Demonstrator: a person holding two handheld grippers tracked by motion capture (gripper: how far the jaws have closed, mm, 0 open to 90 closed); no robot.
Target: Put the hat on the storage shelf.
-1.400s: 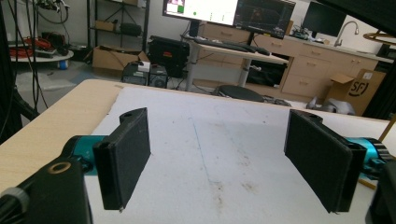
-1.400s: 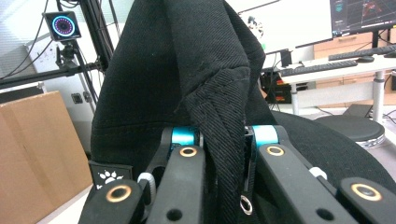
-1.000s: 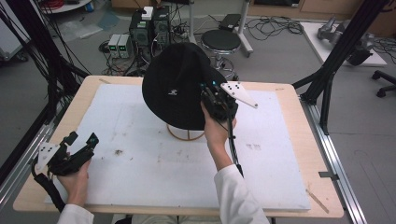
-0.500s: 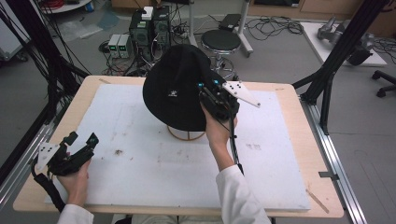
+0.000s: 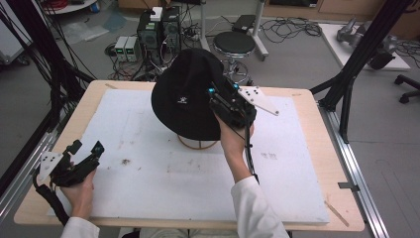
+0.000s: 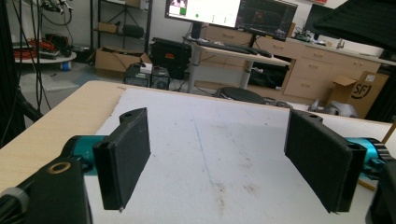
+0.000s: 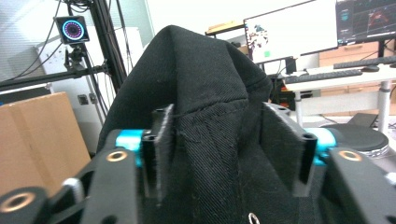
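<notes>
A black bucket hat (image 5: pixel 185 99) with a small white logo sits tilted on a wooden ring stand (image 5: pixel 198 145) at the back middle of the white mat. My right gripper (image 5: pixel 214 99) is at the hat's right side. In the right gripper view the jaws of my right gripper (image 7: pixel 224 154) have just been opening. They stand apart with a loose fold of the hat (image 7: pixel 201 84) still between them. My left gripper (image 5: pixel 87 147) rests at the front left of the mat. In the left gripper view my left gripper (image 6: pixel 219 163) is open with nothing between its jaws.
The white mat (image 5: pixel 307 163) covers most of the wooden table (image 5: pixel 317 106). Black frame posts rise at the left (image 5: pixel 54 84) and right (image 5: pixel 356 64) of the table. A round stool (image 5: pixel 234 44) and electronics boxes (image 5: pixel 158 27) stand on the floor behind it.
The right gripper's jaws have spread apart at the hat's side. The hat stays on its stand. Neither hand has shifted.
</notes>
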